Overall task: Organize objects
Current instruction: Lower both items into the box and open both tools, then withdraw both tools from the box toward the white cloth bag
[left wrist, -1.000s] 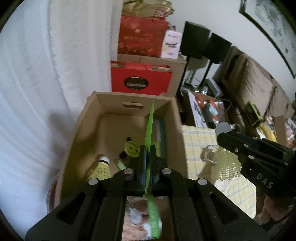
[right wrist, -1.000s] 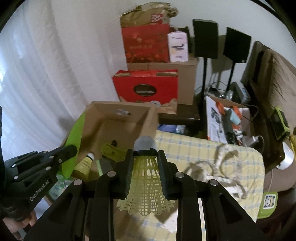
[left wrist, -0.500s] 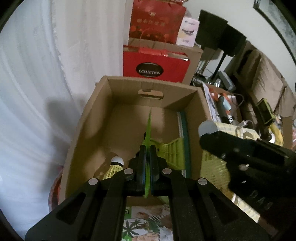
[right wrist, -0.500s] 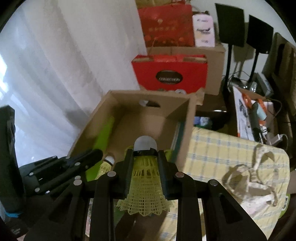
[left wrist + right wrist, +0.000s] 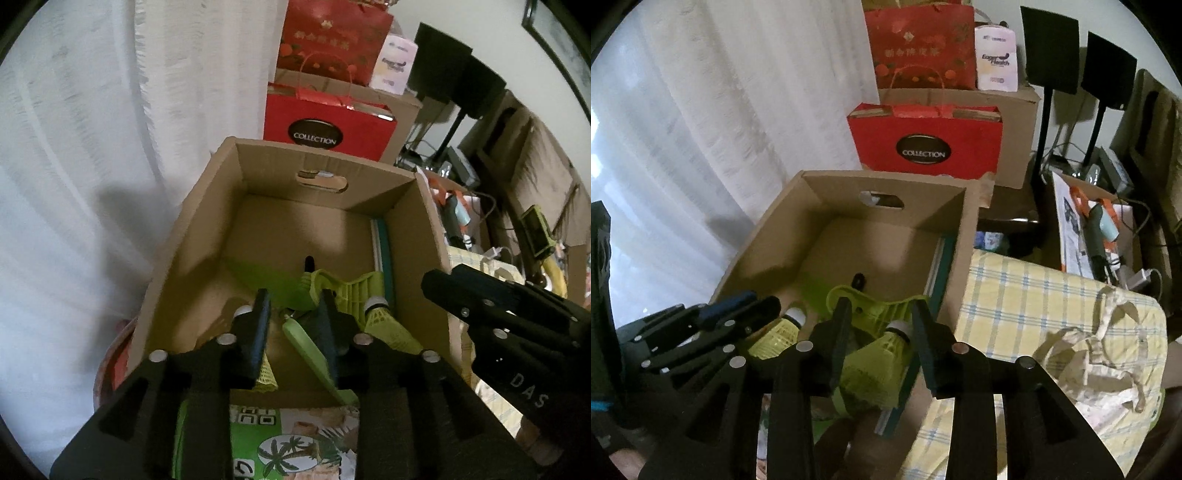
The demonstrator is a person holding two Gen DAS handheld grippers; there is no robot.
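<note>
An open cardboard box (image 5: 321,162) (image 5: 827,184) holds green plastic pieces (image 5: 328,284) and two yellow shuttlecocks. My left gripper (image 5: 293,314) is open over the box's near end; a flat green piece (image 5: 306,339) lies below its jaws, and one shuttlecock (image 5: 264,373) lies partly behind its left finger. My right gripper (image 5: 879,321) is open over the box's right side, and the other shuttlecock (image 5: 882,358) (image 5: 384,325) lies loose between and below its fingers. The first shuttlecock also shows in the right wrist view (image 5: 779,332).
A teal-edged board (image 5: 384,254) stands along the box's right wall. A red COLLECTION bag (image 5: 923,144) and stacked boxes stand behind. A yellow checked cloth (image 5: 1034,295) with a cream bag (image 5: 1089,350) lies right. White curtain (image 5: 92,147) hangs at the left.
Both grippers have opened. The left let go of the flat green piece and the right let go of its shuttlecock; both now lie in the box.
</note>
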